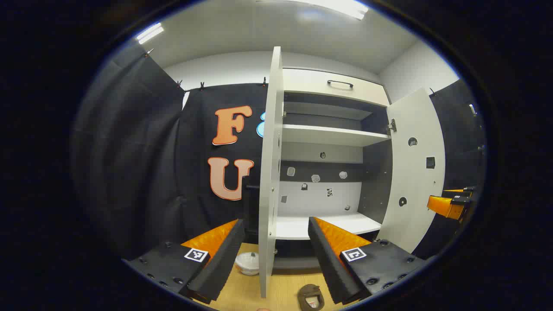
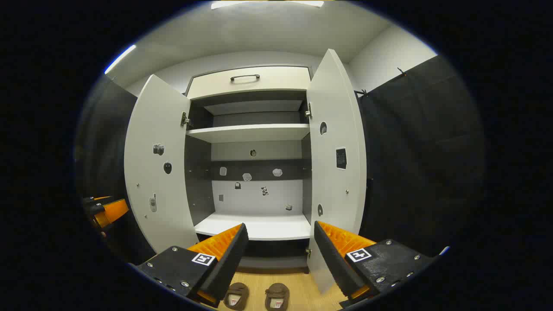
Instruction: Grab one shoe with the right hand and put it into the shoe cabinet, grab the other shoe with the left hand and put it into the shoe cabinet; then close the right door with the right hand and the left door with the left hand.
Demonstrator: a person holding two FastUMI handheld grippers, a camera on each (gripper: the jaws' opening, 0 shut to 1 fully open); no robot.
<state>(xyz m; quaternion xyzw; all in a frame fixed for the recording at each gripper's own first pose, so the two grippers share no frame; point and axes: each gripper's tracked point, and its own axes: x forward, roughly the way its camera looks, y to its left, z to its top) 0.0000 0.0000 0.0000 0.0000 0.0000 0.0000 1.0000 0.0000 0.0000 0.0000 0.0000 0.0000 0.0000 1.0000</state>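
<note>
Shoe cabinet stood with left door and right door swung wide, its shelves bare apart from small stickers, too small to read, on the back panel and door insides. Two brown shoes lay side by side on the wooden floor before it, outside the cabinet. Left gripper and right gripper both had fingers spread apart, grasping nothing; a white lidded container sat on the floor by the left door's edge.
</note>
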